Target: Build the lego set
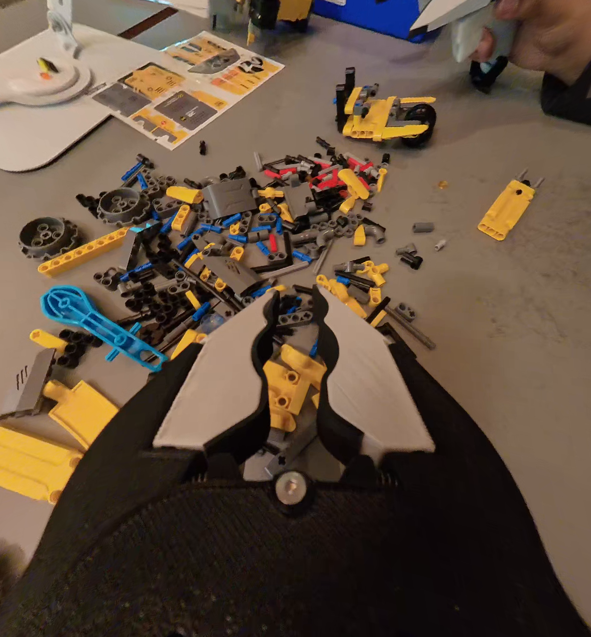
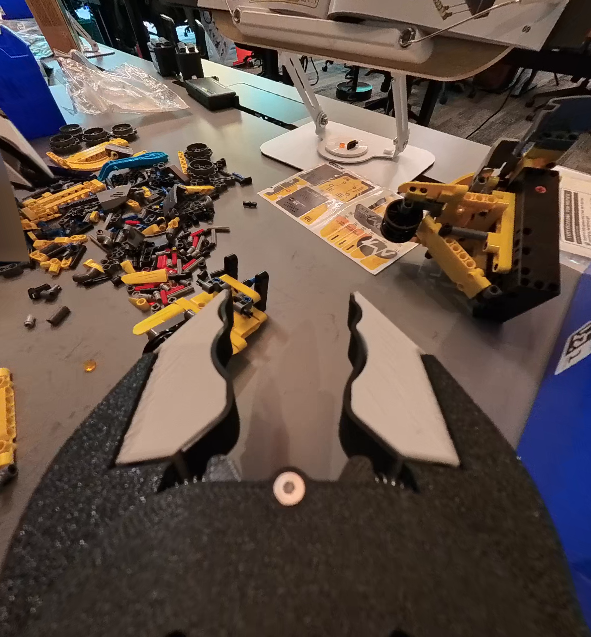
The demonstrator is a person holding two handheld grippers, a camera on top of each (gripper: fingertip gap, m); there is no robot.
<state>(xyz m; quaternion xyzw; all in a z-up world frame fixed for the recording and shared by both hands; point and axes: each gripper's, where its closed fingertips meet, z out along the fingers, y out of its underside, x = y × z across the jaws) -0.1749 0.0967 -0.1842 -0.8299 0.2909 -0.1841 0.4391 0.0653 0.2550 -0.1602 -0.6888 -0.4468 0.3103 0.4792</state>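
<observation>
A yellow-and-grey assembly (image 1: pixel 289 389) sits clamped between the narrowed fingers of the left tool (image 1: pixel 296 296), lifted just over the near edge of the parts pile (image 1: pixel 225 238) so that loose pieces stay within reach below. The right tool (image 2: pixel 289 303) hovers with fingers spread wide and nothing between them over bare grey table (image 2: pixel 308 275), its left finger just beside a small yellow sub-build (image 2: pixel 218 303). A sticker sheet (image 2: pixel 335 213) and a larger yellow-and-black chassis (image 2: pixel 487 234) lie farther off.
</observation>
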